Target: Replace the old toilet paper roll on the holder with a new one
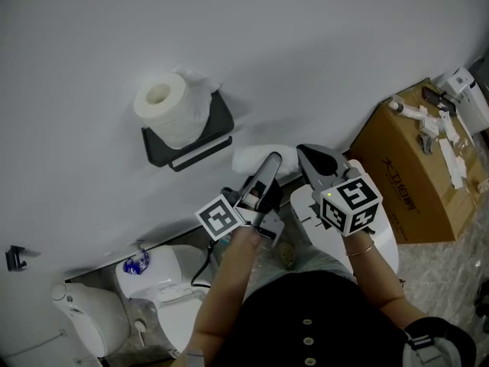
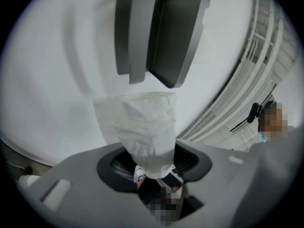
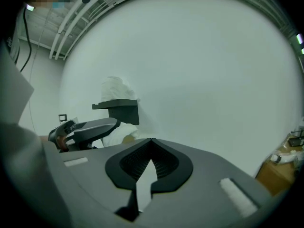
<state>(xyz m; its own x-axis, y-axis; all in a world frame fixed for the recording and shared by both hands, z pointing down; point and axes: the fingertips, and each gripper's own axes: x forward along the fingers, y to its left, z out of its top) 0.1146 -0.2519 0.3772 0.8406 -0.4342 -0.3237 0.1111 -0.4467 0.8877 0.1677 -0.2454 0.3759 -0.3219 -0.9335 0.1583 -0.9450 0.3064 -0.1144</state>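
A full white toilet paper roll (image 1: 163,100) (image 3: 114,87) stands on end on top of the black wall holder (image 1: 189,142) (image 2: 161,37) (image 3: 119,109). My left gripper (image 1: 263,167) (image 2: 149,161) is shut on a squashed, nearly used-up white roll (image 1: 256,158) (image 2: 142,127), held just below and right of the holder. In the right gripper view this old roll (image 3: 116,135) shows a tan core beside the left gripper (image 3: 90,127). My right gripper (image 1: 317,163) (image 3: 151,140) is shut and empty, right next to the left one and away from the wall.
A brown cardboard box (image 1: 412,176) with small tools on top stands at the right against the wall. White toilet fixtures (image 1: 176,297) and a white round bin (image 1: 92,319) sit below left. A small black hook (image 1: 14,258) is on the wall at far left.
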